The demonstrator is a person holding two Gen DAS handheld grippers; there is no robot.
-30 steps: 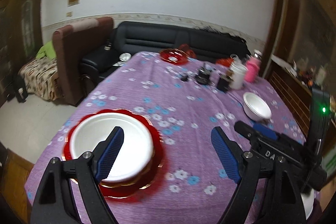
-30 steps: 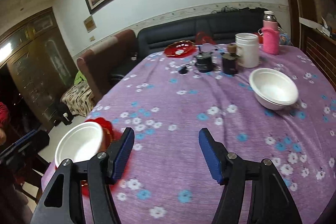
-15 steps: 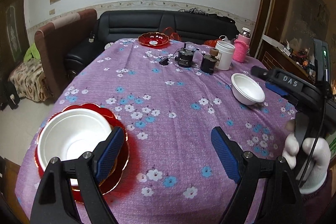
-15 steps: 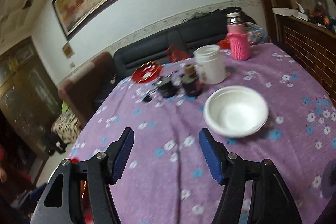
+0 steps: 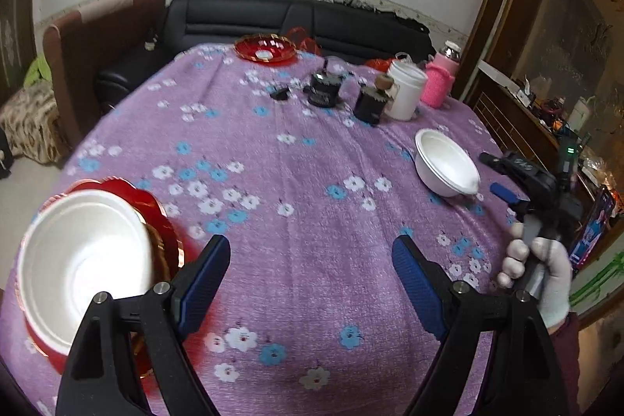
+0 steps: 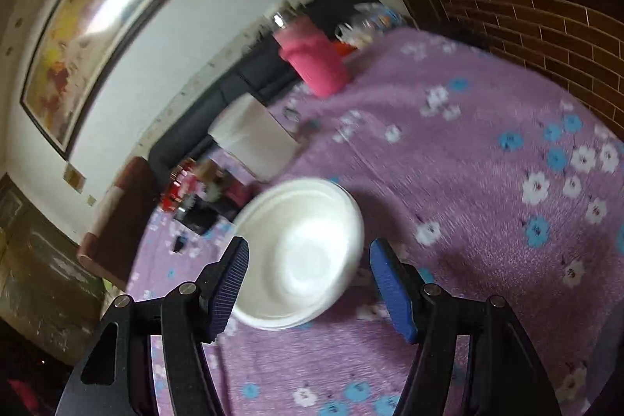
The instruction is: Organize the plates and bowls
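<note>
Directly ahead of the right gripper [image 6: 306, 289], between its open, empty jaws, sits the white bowl [image 6: 302, 252]. Left gripper [image 5: 312, 283], also open and empty, is farther off.

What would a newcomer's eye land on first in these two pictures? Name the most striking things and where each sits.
The purple flowered tablecloth fills both views. At its near left edge a white bowl rests on a red plate, beside the open left gripper. A second white bowl sits framed between the fingers of the open right gripper, untouched, with a pink-sleeved flask beyond it.
</note>
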